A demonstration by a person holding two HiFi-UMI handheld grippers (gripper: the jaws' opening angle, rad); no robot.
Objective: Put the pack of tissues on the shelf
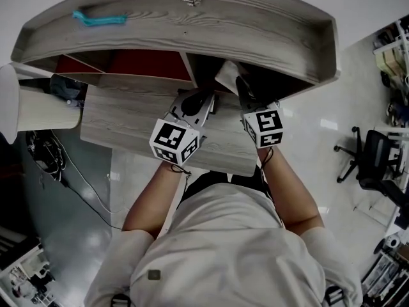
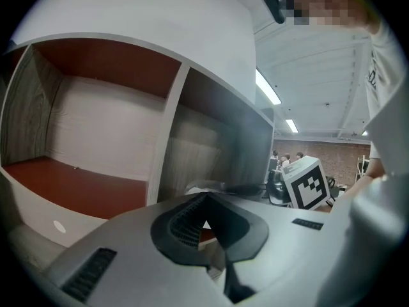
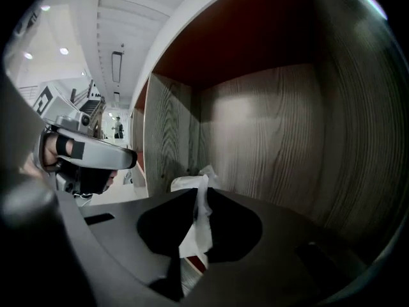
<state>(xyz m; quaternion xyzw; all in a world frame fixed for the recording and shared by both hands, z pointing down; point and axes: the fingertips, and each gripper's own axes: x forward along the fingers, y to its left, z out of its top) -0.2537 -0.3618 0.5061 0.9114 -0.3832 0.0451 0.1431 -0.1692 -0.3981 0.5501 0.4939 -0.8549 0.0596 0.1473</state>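
The grey wooden shelf (image 1: 192, 27) has red-lined compartments (image 2: 96, 133). My right gripper (image 3: 199, 219) reaches into the right-hand compartment (image 3: 275, 133) and is shut on the pack of tissues (image 3: 195, 183), with its white wrapper pinched between the jaws. From the head view the pack (image 1: 225, 75) shows pale at the compartment's mouth, ahead of the right gripper (image 1: 244, 89). My left gripper (image 1: 197, 102) hovers just left of it, outside the shelf, level with the divider (image 2: 169, 139). Its jaws (image 2: 206, 200) meet at the tips with nothing between them.
A teal object (image 1: 99, 19) and a small metal piece (image 1: 190, 0) lie on the shelf's top. A lower wooden board (image 1: 128, 117) juts out beneath the grippers. A white cylinder (image 1: 45, 107) and cables (image 1: 45, 152) are on the left, an office chair (image 1: 370, 155) on the right.
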